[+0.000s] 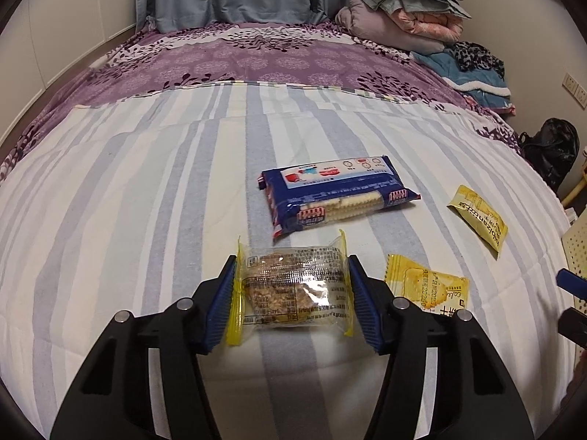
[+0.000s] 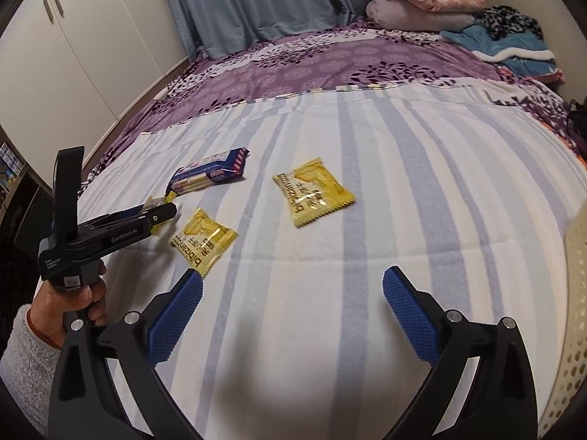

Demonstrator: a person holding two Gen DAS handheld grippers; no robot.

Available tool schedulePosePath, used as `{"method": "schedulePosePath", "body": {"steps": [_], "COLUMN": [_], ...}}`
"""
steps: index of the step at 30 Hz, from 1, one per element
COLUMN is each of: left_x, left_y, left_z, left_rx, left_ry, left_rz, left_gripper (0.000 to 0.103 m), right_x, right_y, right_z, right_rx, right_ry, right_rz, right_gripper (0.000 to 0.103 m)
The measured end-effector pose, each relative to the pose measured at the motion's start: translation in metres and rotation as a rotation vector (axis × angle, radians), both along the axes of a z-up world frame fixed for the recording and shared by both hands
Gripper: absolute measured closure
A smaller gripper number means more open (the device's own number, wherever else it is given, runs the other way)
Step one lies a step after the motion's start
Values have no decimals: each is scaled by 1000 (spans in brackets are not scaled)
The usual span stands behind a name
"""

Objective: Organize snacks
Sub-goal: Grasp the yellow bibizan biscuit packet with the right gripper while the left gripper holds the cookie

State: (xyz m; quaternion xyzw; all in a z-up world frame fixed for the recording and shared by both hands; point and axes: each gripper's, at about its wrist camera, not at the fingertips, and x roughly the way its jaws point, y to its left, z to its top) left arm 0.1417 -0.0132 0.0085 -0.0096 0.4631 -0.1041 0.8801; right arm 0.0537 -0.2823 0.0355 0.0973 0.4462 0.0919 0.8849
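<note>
A: So, the left gripper [image 1: 291,295]?
B: Fingers pressing the clear snack packet [image 1: 293,286] on the striped bed [image 1: 110,201]; blue biscuit pack [image 1: 330,192] at twelve o'clock, two yellow packets [image 1: 427,288] at three.
A: Right gripper [image 2: 293,315]?
B: Spread wide, holding nothing.

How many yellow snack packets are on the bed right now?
2: one yellow packet just ahead of the right gripper; another farther out, right of the blue biscuit pack.

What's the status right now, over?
Left gripper clamped on clear-wrapped snack bar. Right gripper open, empty. Nothing blocking.
</note>
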Motion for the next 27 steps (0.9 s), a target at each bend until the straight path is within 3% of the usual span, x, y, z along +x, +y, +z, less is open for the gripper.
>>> {"method": "schedulePosePath", "body": {"steps": [8, 20, 27], "left_x": [-11, -25, -19], "left_y": [18, 38, 39], "left_z": [13, 25, 18], "left_rx": [-29, -56, -60], "left_ry": [-25, -56, -41], "left_rz": [20, 33, 41], "left_gripper": [43, 43, 43], "right_x": [33, 69, 62], "right_y": [40, 98, 109], "right_z": [-8, -21, -28], "right_rx": [-28, -22, -40], "right_ry": [-45, -35, 1], "right_rz": [127, 359, 451], "right_gripper": [5, 6, 18]}}
